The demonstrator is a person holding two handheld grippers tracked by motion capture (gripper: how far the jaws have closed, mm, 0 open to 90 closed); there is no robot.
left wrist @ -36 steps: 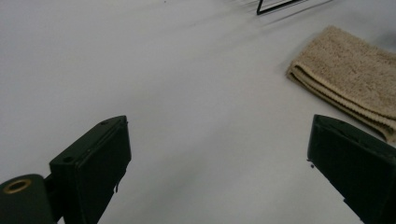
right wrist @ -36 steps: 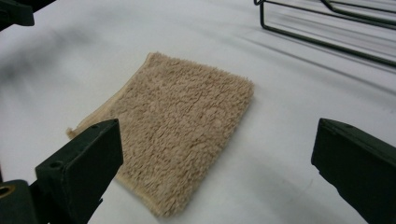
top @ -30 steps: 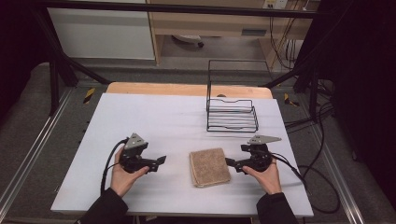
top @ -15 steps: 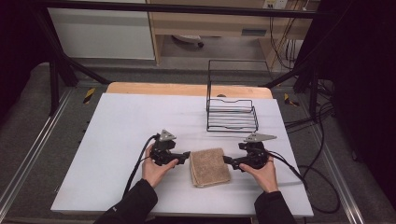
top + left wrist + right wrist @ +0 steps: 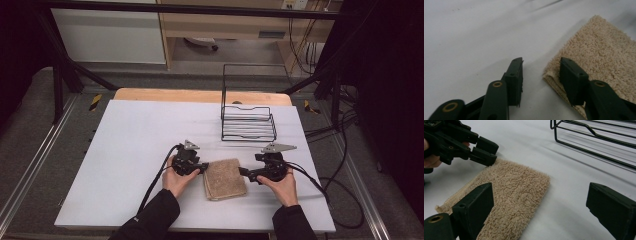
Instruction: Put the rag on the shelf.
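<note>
A folded beige towel [image 5: 224, 178] lies flat on the white table [image 5: 135, 145] near its front edge. My left gripper [image 5: 202, 168] is at the towel's far left corner. In the left gripper view it [image 5: 541, 61] is open, one jaw over bare table and the other over the towel's [image 5: 599, 50] folded edge. My right gripper [image 5: 243, 173] is at the towel's right side and stands wide open [image 5: 540, 187], one jaw above the towel [image 5: 516, 187] and the other above bare table. The left gripper [image 5: 492, 152] also shows there, open at the towel's far corner.
A black wire rack [image 5: 247, 122] stands behind the towel toward the back right, and its lower bars [image 5: 599, 135] cross the top of the right gripper view. Cables [image 5: 155, 182] trail from both grippers toward the table's front and right edges.
My left gripper has moved right across the table up to the towel's left corner. The right gripper has edged slightly left toward the towel. The towel has not moved.
</note>
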